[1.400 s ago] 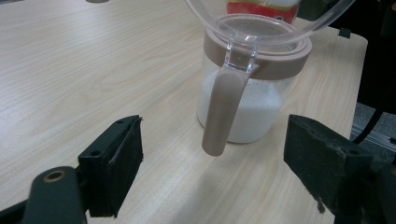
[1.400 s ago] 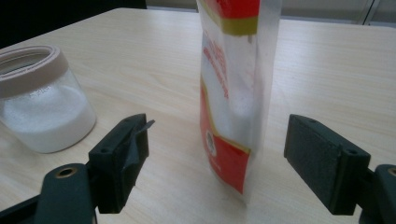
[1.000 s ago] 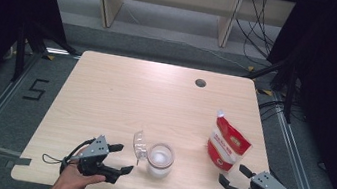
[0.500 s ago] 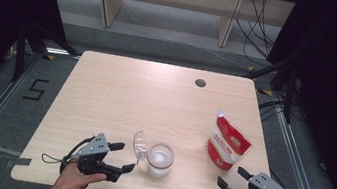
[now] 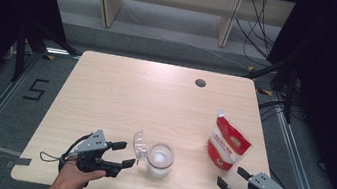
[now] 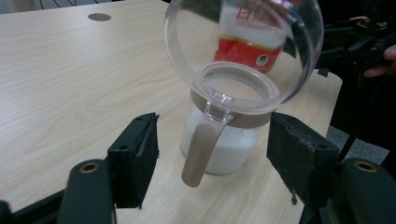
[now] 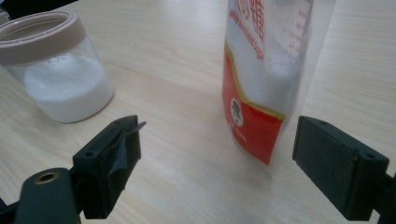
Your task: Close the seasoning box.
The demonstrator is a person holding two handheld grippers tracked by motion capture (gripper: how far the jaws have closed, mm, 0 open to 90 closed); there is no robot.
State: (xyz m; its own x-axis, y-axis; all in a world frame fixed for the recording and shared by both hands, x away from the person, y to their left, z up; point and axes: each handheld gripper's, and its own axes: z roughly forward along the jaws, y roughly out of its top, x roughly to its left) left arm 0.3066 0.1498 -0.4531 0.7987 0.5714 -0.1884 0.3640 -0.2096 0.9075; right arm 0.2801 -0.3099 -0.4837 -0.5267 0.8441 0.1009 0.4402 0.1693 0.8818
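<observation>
Logged a narrowing of the left gripper (image 5: 126, 153) within the last half second: down from near full spread to a middling gap. Between the jaws, in the left gripper view, the brown handle (image 6: 201, 149) of the jar (image 5: 160, 160); pads on either side of it, neither touching yet. Read as the start of a grasp on the handle, not yet a hold.

Otherwise unchanged against a second ago: jar at the same spot near the front edge of the table (image 5: 131, 94), slightly left of centre; clear flip lid (image 5: 139, 143) tipped open toward the left gripper; white grains (image 7: 65, 91) filling roughly the lower half. Pouch (image 5: 227, 145) upright, to the right of the jar and well apart from it, in the same place.

Right gripper (image 5: 230, 176): held wide, low over the front right corner, aimed at the pouch. Pouch base framed between the pads in the right gripper view, no contact.

Judged: filling not started; mouth of the jar open and ready, jar about to be steadied, pouch yet to be picked up.

Writing:
- Pouch front, red and white: large red Chinese characters across the top, cut off by the frame; last one probably 糖 (sugar).
- Small round emblem with a hatted figure on the red band.
- Fine print beside the characters, too small to read.
- Black "5" (image 5: 35, 90) marked on the floor left of the table.
- Nothing printed on the jar.
</observation>
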